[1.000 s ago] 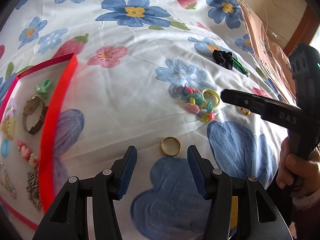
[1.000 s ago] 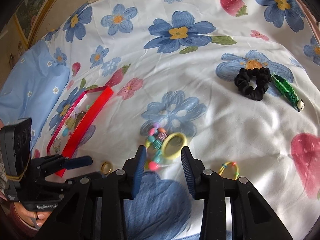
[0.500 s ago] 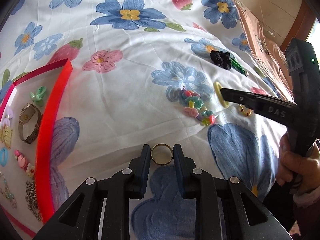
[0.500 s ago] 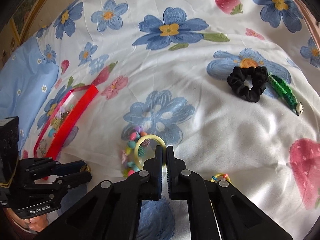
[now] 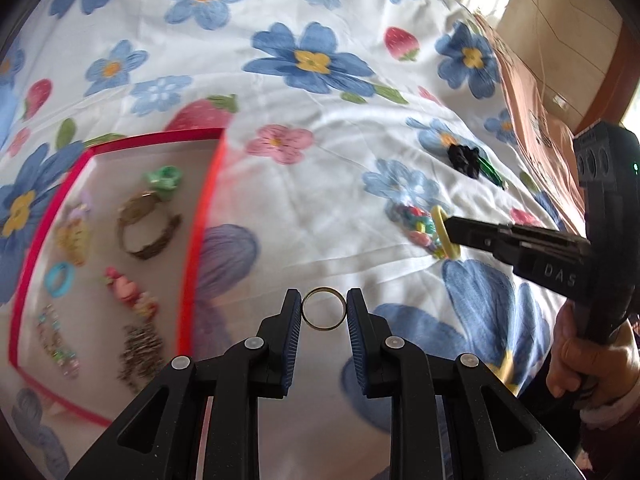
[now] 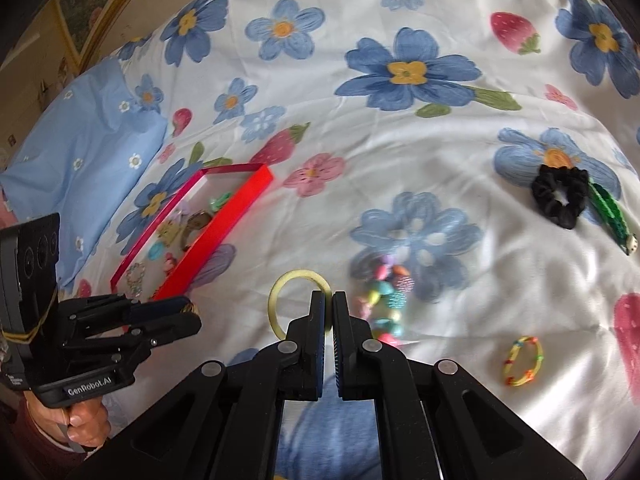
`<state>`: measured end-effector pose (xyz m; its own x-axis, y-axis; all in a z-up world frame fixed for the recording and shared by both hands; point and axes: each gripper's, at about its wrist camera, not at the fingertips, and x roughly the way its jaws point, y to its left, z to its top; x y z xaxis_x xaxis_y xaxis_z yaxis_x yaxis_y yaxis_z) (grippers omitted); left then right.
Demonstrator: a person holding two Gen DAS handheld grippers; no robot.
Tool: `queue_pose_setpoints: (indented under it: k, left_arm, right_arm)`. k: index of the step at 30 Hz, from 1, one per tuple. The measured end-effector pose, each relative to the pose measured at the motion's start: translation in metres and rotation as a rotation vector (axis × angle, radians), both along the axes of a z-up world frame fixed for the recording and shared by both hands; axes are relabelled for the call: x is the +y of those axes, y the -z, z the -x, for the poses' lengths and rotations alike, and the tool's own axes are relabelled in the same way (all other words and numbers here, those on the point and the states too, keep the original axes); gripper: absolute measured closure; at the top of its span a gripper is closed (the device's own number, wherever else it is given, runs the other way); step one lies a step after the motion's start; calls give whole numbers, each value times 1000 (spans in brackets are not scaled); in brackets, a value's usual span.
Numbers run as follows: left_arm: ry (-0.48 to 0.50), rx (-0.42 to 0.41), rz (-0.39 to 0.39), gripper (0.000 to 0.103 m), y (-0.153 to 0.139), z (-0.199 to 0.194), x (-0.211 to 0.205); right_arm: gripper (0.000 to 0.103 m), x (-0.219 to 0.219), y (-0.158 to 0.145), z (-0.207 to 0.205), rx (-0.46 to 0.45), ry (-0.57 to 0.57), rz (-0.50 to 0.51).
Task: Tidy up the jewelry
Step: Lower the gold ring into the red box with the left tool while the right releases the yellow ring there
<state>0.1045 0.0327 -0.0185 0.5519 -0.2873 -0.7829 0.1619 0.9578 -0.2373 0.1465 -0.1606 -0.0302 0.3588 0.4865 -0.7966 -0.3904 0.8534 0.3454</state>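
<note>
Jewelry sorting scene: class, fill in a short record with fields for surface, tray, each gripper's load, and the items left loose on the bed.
surface: floral bedsheet
tray: red-rimmed tray, already holding a watch and small trinkets
left gripper: shut on gold ring, lifted
right gripper: shut on yellow ring
loose items: bead bracelet, black scrunchie, green clip, multicolour band

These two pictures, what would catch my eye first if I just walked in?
Probably the two black claws, each pinching a ring above a flowery bedsheet: the left claw holds a gold ring, the right claw a pale yellow ring. Next, the red tray of trinkets to the left.
</note>
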Motion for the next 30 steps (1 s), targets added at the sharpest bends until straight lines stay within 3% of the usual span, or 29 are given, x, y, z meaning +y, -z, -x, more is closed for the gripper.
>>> queue_pose_setpoints:
  k: [30]
  left_arm:
    - [-259, -4, 0, 81, -13, 51, 122]
  right_arm:
    - [100, 136, -10, 27, -5, -272, -24]
